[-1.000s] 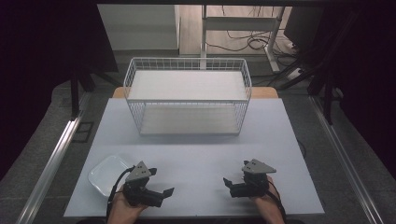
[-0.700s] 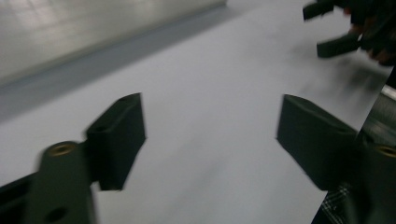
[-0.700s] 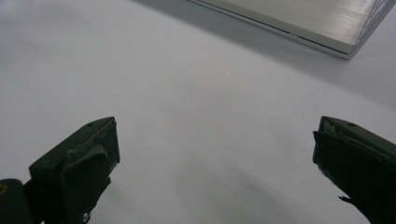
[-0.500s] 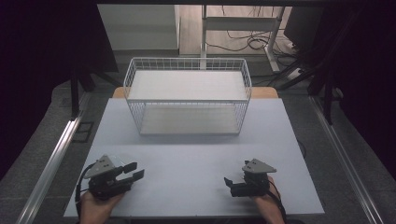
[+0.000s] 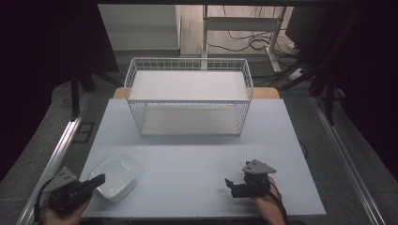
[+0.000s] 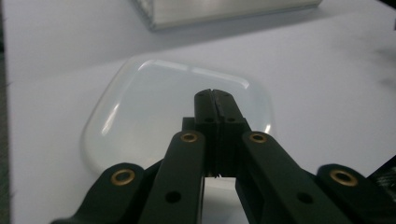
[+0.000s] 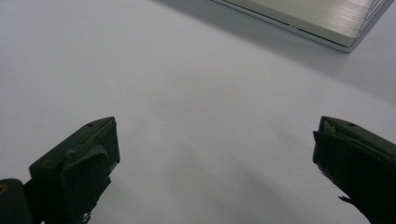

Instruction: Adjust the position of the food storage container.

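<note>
Since last frame, my left gripper (image 5: 96, 180) pulls back to near-left worktop (image 5: 187, 154) edge, jaws pressed together, uncovering translucent lid (image 5: 112, 177). Looks light, slick; grip rim. Right gripper (image 5: 230, 183) spread, empty.

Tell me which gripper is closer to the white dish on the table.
Left. The left gripper, jaws shut, sits right at the near left edge of the white dish. The right gripper, jaws open, is far off across the table.
</note>
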The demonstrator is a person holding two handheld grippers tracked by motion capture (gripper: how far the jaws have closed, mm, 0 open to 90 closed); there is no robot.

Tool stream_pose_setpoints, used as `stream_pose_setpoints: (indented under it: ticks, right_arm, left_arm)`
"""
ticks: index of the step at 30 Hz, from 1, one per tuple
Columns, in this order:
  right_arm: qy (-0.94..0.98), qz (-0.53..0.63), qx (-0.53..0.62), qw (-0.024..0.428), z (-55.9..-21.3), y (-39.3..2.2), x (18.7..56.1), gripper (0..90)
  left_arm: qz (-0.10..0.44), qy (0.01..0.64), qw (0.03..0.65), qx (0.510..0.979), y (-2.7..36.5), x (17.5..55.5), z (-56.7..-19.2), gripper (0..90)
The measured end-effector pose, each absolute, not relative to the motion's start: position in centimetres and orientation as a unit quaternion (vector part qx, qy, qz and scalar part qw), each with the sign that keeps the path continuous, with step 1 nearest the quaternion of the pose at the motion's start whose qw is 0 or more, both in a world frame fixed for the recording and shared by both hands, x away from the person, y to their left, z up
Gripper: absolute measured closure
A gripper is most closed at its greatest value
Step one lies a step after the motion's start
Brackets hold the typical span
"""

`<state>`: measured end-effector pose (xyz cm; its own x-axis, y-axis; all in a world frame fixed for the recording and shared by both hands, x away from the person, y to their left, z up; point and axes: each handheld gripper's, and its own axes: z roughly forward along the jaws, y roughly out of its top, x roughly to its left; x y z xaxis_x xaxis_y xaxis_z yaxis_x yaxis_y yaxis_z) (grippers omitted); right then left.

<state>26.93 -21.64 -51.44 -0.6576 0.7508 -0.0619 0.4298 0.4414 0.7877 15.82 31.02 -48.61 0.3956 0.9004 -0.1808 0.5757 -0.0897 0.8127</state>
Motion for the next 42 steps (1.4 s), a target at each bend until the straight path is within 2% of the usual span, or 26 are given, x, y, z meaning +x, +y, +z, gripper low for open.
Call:
stream_pose_setpoints:
  ticks: [5, 10, 21, 26, 27, 30, 32, 35, 42]
  right_arm:
    - [0.825, 0.385, 0.358, 0.205, -51.5, -21.5, 26.9, 0.5]
    - [0.827, 0.381, 0.357, 0.208, -51.5, -21.4, 26.9, 0.5]
    - [0.834, 0.376, 0.35, 0.203, -51.8, -21.0, 26.9, 0.5]
    - [0.834, 0.378, 0.349, 0.202, -51.7, -21.0, 26.8, 0.5]
    - [0.832, 0.381, 0.35, 0.202, -51.7, -21.0, 26.8, 0.5]
    - [0.833, 0.381, 0.347, 0.203, -51.8, -20.8, 26.8, 0.5]
    - [0.833, 0.381, 0.345, 0.204, -51.8, -20.7, 26.8, 0.4]
    - [0.831, 0.379, 0.344, 0.216, -51.8, -20.3, 26.7, 0.0]
    - [0.825, 0.382, 0.36, 0.211, -51.5, -19.9, 27.0, 0.0]
  left_arm:
    - [0.183, 0.534, 0.422, 0.709, 32.4, 14.3, -49.6, 90.0]
    - [0.15, 0.534, 0.427, 0.714, 32.7, 14.2, -50.8, 90.0]
    - [0.122, 0.505, 0.439, 0.733, 28.9, 16.6, -50.8, 89.9]
    - [0.154, 0.504, 0.461, 0.714, 30.0, 16.5, -49.7, 90.0]
    - [0.179, 0.519, 0.465, 0.694, 31.5, 16.3, -49.2, 89.9]
    - [0.207, 0.551, 0.435, 0.682, 33.7, 16.9, -49.8, 90.0]
    - [0.203, 0.561, 0.426, 0.68, 34.2, 17.3, -50.4, 90.0]
    - [0.174, 0.579, 0.381, 0.699, 34.5, 19.1, -52.9, 90.0]
    - [0.139, 0.567, 0.391, 0.712, 33.3, 20.2, -53.4, 89.9]
